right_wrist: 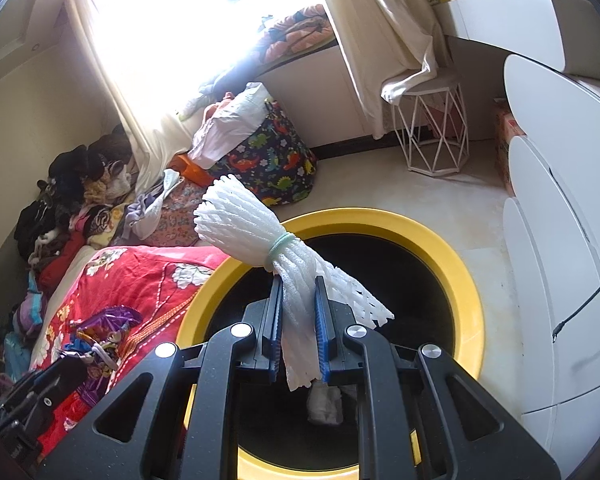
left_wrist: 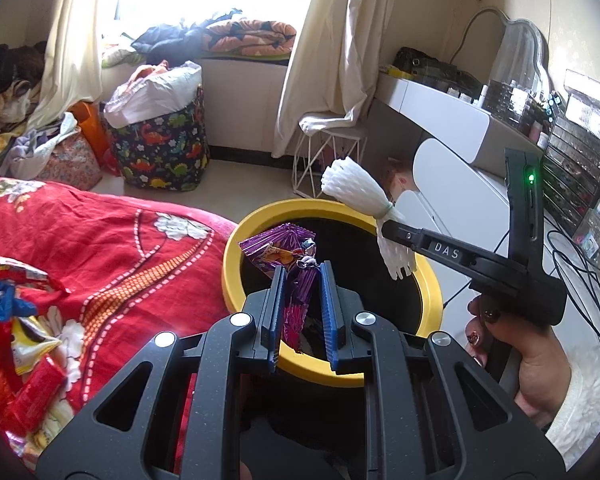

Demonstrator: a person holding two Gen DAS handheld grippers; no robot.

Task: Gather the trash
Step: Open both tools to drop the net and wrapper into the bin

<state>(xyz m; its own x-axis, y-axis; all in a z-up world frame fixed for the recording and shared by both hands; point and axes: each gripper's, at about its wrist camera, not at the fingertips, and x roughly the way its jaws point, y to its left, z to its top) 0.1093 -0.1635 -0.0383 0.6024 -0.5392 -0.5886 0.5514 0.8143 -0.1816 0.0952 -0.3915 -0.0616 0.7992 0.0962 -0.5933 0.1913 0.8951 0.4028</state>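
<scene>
The round black bin with the yellow rim (left_wrist: 232, 268) stands on the floor just beside the bed with the red flowered quilt (left_wrist: 112, 240), and both hands have brought their loads over its mouth.

The left gripper (left_wrist: 303, 276) has its jaws nearly closed on a crinkled purple foil snack wrapper (left_wrist: 276, 252), pinched by one end so that the rest stands up above the bin's opening. The right gripper (right_wrist: 298, 284) likewise has its jaws almost together, clamped on a bundle of white foam fruit netting (right_wrist: 236, 216) tied with a pale green elastic band (right_wrist: 281, 245); the grip sits just below the band, where the bundle is thinnest and easiest to hold. From the left wrist view the person's hand (left_wrist: 528, 356) is seen holding that gripper's handle over the far side of the bin.

Both pieces appear to hang inside the rim's outline, so letting go should drop them in. More wrappers, red and yellow (left_wrist: 32, 344), lie on the quilt away from the bin, so the collecting looks unfinished.
</scene>
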